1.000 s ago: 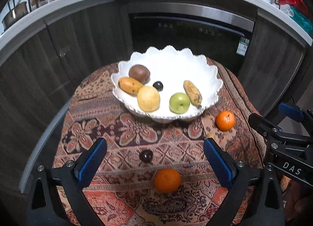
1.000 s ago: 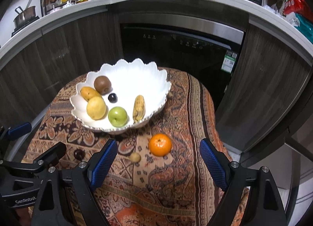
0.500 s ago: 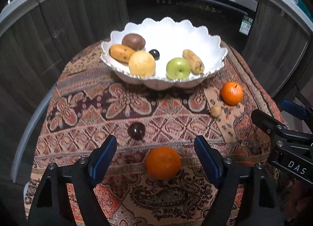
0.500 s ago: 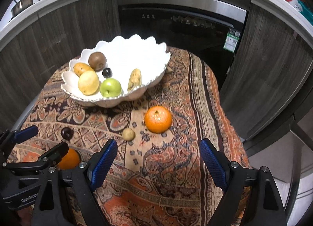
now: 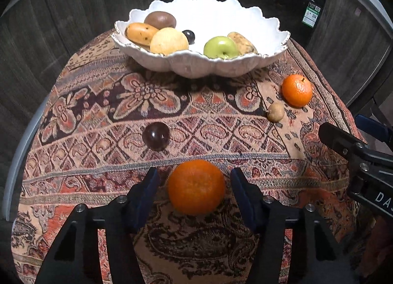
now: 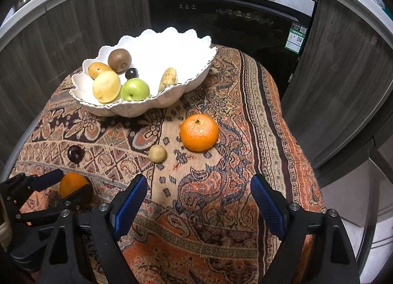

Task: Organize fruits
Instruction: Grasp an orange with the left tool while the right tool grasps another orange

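A white scalloped bowl (image 5: 221, 65) (image 6: 157, 107) stands at the far side of the patterned cloth and holds several fruits. My left gripper (image 5: 195, 181) is open, its two pads on either side of an orange (image 5: 196, 189) on the cloth, with small gaps showing. That orange (image 6: 72, 184) also shows in the right wrist view between the left gripper's fingers (image 6: 48, 182). A dark plum (image 5: 156, 135) (image 6: 75, 153), a small tan fruit (image 5: 275, 111) (image 6: 157, 153) and a second orange (image 5: 296, 90) (image 6: 199, 132) lie loose. My right gripper (image 6: 199, 193) is open and empty, short of the second orange.
The small table (image 6: 258, 117) is draped in the cloth, whose right edge falls away. Dark wood cabinets (image 6: 343, 75) and a black built-in appliance (image 6: 233, 21) stand close behind. The right gripper's body (image 5: 356, 151) shows at the right edge of the left wrist view.
Both grippers have come down and forward toward the cloth. The left gripper's jaws have narrowed around the near orange. The right gripper has neared the second orange, still wide open.
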Demonstrator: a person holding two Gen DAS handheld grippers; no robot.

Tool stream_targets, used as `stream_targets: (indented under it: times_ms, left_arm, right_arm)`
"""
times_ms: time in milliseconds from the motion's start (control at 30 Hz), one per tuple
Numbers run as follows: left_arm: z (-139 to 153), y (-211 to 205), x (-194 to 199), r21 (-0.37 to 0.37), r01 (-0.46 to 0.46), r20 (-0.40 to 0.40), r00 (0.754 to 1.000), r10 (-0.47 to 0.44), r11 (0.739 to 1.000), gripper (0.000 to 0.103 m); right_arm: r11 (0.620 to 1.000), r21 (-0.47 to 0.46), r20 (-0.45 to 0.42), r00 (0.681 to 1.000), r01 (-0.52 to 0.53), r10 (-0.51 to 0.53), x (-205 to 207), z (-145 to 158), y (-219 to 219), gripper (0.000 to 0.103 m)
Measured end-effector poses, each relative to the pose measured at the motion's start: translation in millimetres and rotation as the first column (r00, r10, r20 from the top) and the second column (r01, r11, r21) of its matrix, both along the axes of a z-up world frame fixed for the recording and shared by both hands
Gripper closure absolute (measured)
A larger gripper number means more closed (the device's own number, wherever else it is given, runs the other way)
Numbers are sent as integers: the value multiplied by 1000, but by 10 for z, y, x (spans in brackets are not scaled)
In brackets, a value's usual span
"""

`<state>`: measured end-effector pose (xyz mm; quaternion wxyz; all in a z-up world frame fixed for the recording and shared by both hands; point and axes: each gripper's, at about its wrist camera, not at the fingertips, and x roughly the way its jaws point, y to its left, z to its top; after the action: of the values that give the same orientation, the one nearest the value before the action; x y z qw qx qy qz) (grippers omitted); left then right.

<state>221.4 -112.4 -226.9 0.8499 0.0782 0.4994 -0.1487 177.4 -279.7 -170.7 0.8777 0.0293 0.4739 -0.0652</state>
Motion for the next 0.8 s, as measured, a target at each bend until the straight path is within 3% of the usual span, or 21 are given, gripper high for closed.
stream_targets:
  times_ms: [100, 400, 800]
  left_arm:
    - [-45, -8, 9, -3, 4, -16, 1000, -4, 1000, 57]
    - [-15, -21, 3, -1, 0, -5, 1000, 0, 1000, 59]
    - [257, -230, 104, -20, 1, 53, 999, 0, 1000, 59]
  right_arm:
    - [1000, 0, -6, 1000, 1, -1, 8, -25, 2, 16]
    - [1000, -1, -13, 1000, 8, -8, 10, -45, -32, 16]
    - [998, 15, -28, 997, 68, -68, 96, -58, -349, 18]
